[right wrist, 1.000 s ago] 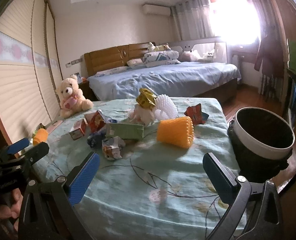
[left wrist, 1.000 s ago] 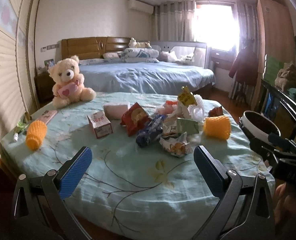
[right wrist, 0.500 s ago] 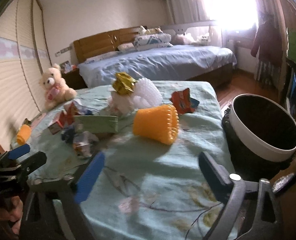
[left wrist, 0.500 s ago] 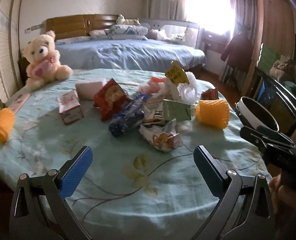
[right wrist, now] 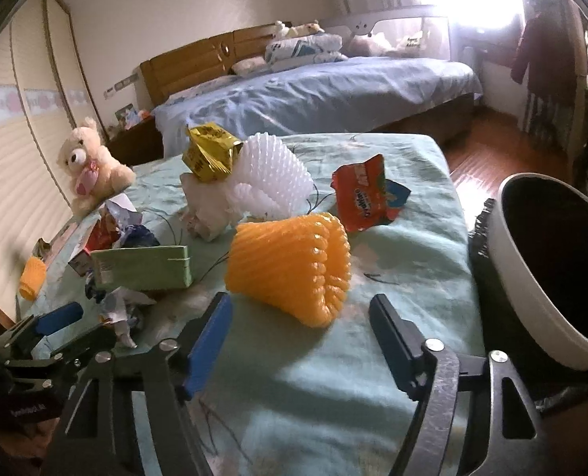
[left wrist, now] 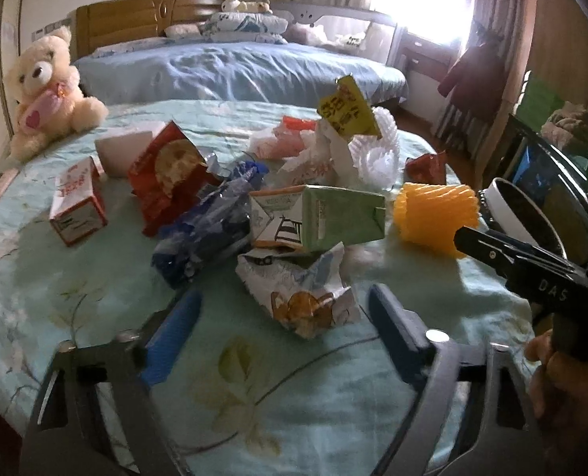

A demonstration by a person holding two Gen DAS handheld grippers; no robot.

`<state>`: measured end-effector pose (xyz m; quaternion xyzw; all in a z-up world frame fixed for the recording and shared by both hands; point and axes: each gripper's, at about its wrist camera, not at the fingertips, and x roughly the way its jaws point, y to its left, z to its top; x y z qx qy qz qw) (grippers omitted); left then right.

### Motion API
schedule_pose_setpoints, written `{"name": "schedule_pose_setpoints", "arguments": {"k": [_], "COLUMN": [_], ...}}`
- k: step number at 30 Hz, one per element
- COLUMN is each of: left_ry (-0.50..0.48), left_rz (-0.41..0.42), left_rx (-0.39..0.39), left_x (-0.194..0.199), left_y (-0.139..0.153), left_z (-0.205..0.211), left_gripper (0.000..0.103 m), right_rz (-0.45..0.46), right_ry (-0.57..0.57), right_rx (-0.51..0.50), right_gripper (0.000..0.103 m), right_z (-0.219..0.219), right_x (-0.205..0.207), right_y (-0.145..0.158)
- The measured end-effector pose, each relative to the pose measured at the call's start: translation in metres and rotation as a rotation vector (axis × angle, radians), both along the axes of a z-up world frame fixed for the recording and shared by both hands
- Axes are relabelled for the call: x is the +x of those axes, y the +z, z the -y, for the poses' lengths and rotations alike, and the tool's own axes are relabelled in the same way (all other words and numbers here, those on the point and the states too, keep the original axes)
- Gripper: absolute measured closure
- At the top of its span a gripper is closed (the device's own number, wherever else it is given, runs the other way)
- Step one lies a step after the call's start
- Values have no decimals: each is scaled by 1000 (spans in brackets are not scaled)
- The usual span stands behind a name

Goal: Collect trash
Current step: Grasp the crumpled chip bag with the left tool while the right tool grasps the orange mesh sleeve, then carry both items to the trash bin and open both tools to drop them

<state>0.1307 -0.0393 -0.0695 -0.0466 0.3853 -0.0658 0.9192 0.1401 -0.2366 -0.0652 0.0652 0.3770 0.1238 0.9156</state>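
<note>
A bedroom, a floral-clothed table (left wrist: 95, 297). My left gripper (left wrist: 282, 341) is spread before a crumpled wrapper (left wrist: 302, 297) near the front edge; my right gripper (right wrist: 300, 337), also spread, faces the orange foam net (right wrist: 290, 265) toward the right edge, bin (right wrist: 532, 289) beyond.

Orange foam net (right wrist: 290, 267); green carton (left wrist: 333, 216); pale-green floral tablecloth (left wrist: 294, 396).

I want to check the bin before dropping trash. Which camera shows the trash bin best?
The right wrist view: the trash bin shows its white rim and dark inside. The left wrist view shows only part of its rim, behind the right gripper.
</note>
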Motion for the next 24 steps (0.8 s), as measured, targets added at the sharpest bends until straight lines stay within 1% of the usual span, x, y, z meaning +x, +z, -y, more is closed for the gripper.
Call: {"name": "schedule_pose_setpoints", "arguments": {"k": [2, 3, 4, 5, 6, 9, 18, 24], "left_ry": [-19, -35, -41, -46, -55, -81, -184, -250], "left_rz": [-25, -39, -40, -31, -25, -14, 24, 56], "left_rx": [-5, -11, -6, 4, 7, -2, -4, -7], "left_x": [6, 8, 8, 6, 5, -1, -20, -23], "left_y": [-5, -8, -8, -8, -7, -4, 11, 24], "left_z": [3, 5, 7, 9, 11, 16, 44, 68], "left_gripper": [48, 55, 56, 58, 63, 66, 67, 67], "right_rz": [-14, -24, -32, -40, -43, -20, 6, 15], "right_ry": [9, 15, 18, 25, 30, 36, -11, -59], "right_rx": [7, 7, 2, -2, 0, 11, 67, 91], "right_gripper": [43, 54, 70, 77, 78, 88, 90, 90], "right_z": [-2, -3, -4, -6, -6, -3, 22, 43], "right_x": [7, 9, 11, 12, 12, 5, -18, -32], "right_y": [-3, -6, -7, -9, -11, -8, 4, 10]}}
